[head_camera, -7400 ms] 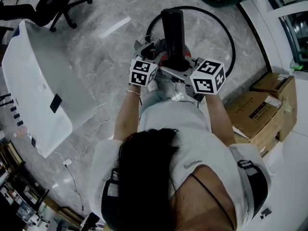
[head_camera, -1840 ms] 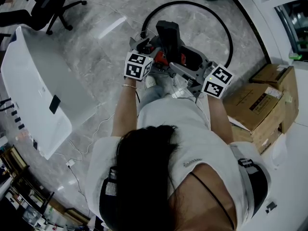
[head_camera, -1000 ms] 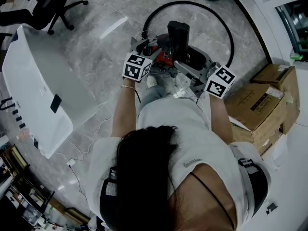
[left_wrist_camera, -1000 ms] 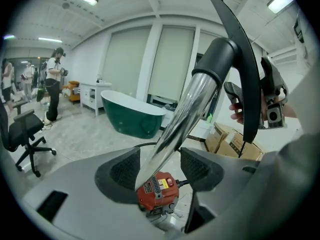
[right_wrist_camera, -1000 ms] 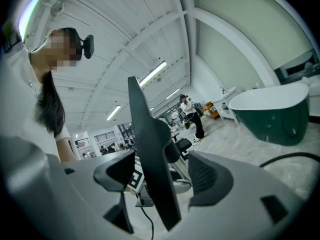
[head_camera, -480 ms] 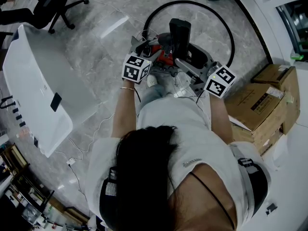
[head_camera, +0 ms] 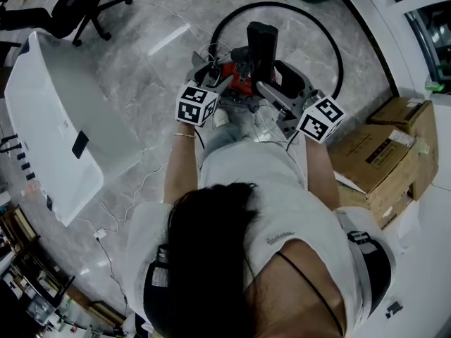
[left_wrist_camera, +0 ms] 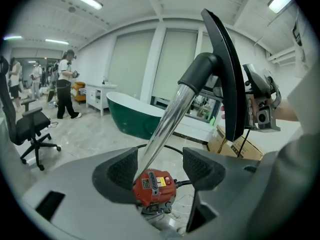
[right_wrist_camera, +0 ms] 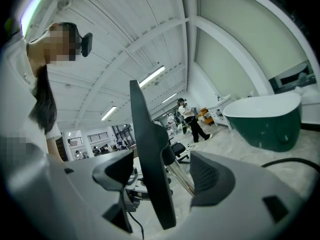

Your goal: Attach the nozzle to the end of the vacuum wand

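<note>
A chrome vacuum wand (left_wrist_camera: 170, 119) rises from a red vacuum body (left_wrist_camera: 154, 186) and carries a black floor nozzle (left_wrist_camera: 227, 79) on its upper end. My left gripper (left_wrist_camera: 159, 166) has its jaws opening; the wand passes between them, close to the left pad, with a gap on the right. In the right gripper view the nozzle (right_wrist_camera: 150, 154) stands edge-on between the jaws of my right gripper (right_wrist_camera: 162, 176), clear of the right pad. From the head view the nozzle (head_camera: 261, 44) stands between the left gripper (head_camera: 215, 76) and the right gripper (head_camera: 275, 94).
A black hose (head_camera: 331, 41) loops on the marble floor around the vacuum. A white bathtub (head_camera: 56, 118) lies at the left and cardboard boxes (head_camera: 380, 153) at the right. A green tub (left_wrist_camera: 135, 116), an office chair (left_wrist_camera: 25, 129) and people (left_wrist_camera: 65, 86) are farther off.
The nozzle has swung from tilted to nearly upright. The left gripper's marker cube has slid a little down and left, away from the wand. The right gripper has stayed put.
</note>
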`<state>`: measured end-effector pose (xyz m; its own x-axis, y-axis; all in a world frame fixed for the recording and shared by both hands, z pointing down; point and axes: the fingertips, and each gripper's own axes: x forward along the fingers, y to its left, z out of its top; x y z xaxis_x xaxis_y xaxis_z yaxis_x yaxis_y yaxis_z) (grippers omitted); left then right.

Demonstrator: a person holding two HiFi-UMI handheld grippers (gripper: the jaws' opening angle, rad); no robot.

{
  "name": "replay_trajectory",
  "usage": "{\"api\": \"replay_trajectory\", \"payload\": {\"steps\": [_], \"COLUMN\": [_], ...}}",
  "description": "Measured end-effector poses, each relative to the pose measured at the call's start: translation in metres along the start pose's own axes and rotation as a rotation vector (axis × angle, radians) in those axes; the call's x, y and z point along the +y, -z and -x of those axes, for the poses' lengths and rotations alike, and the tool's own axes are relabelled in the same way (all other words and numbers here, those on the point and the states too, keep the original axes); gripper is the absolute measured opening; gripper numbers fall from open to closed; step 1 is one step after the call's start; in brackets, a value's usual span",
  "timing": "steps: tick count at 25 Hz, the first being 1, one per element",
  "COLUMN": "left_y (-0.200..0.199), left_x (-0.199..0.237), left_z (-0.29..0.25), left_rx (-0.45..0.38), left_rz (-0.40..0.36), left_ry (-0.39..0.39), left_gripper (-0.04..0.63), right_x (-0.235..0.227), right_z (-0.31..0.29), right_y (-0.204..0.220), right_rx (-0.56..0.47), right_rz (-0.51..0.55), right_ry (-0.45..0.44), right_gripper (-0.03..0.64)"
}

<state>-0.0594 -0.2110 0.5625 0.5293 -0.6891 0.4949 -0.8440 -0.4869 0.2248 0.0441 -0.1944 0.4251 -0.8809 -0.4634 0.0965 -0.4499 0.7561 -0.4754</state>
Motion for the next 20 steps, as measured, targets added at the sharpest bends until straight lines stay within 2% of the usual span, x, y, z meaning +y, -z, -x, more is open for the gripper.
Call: {"api": "replay_trajectory", "payload": {"steps": [4,6,10,20], "left_y": [-0.001,-0.003,-0.014,-0.035], "left_x": [0.001,0.002,-0.002,-0.024], "left_z": [0.010,0.016,0.028,0.051], "left_rx": [-0.041,-0.068,-0.128,-0.224], "left_rz": [0.071,0.098,0.098,0.098], "left_ry": [-0.024,-0.041,-0.075,-0.079], "left_gripper": [0.268,0.268,0.267,0.267], "right_x": [0.003,0.001,-0.007,-0.002], "right_z": [0.003,0.006,0.012,0.020], "right_y": [-0.001,-0.002,-0.003,-0.010], "right_rx": [-0.007,-0.010,0.010,-0.033], "right_rz": [-0.001,0.017,0.093,0.107], "right_ry": [-0.006,0.026,0.101,0.143], "right_gripper": [0.339,0.339,0.337,0.337]}}
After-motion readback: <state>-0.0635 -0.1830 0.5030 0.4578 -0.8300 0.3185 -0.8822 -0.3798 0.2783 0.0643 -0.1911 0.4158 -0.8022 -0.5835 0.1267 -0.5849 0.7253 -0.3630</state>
